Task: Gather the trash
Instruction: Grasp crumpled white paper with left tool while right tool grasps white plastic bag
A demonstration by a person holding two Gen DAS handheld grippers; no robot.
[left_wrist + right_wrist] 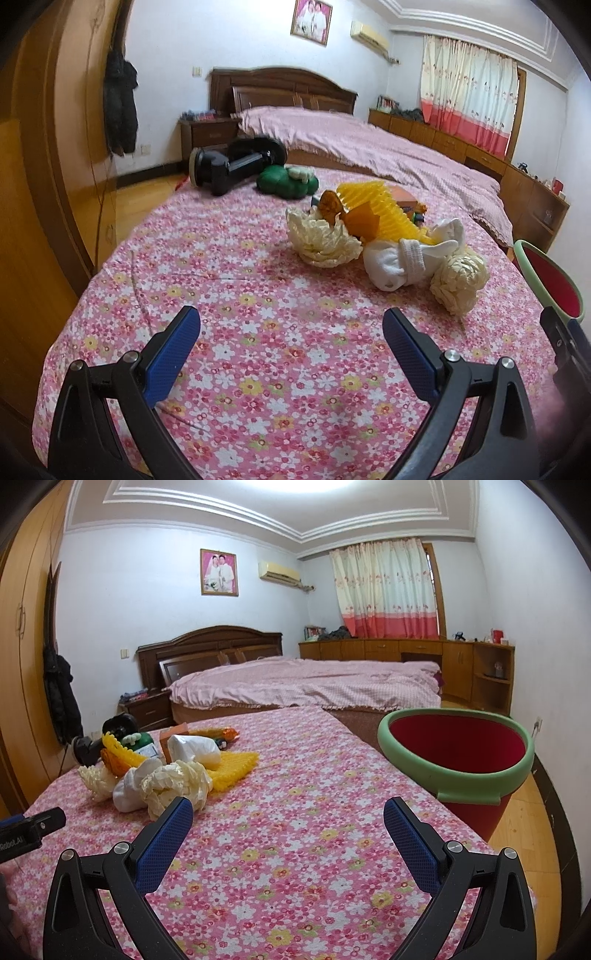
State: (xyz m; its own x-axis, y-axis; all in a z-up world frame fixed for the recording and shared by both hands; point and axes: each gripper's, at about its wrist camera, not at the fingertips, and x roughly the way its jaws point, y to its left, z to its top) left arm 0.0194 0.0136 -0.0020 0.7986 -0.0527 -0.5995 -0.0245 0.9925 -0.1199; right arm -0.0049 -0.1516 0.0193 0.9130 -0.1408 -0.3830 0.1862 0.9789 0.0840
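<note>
Your work surface is a table covered by a pink flowered cloth point(258, 332), standing in front of a bed point(314, 683) with a pink cover. Just beside the table's right edge stands a red bin point(458, 764) with a green rim, its mouth open toward you; in the left wrist view only a slice of that bin point(550, 280) shows at the far right.

The trash sits in one heap toward the far middle of the cloth. Largest in it is a yellow ribbed sheet point(373, 206), with an orange box point(406, 197) behind it. In front lie two crumpled balls of cream paper: one point(321, 240) on the left, and a second paper ball point(458, 280) nearer the bin. Between them rests a white rolled sock point(395, 262), touching the second ball. A green plush toy point(288, 181) lies farther back, just beside a black device point(229, 166) at the table's far edge.

Your left gripper point(291, 343) hovers low over bare cloth, fingers spread wide and empty. Your right gripper point(288, 830) is likewise spread and holds nothing, with the heap just ahead of its left finger.
</note>
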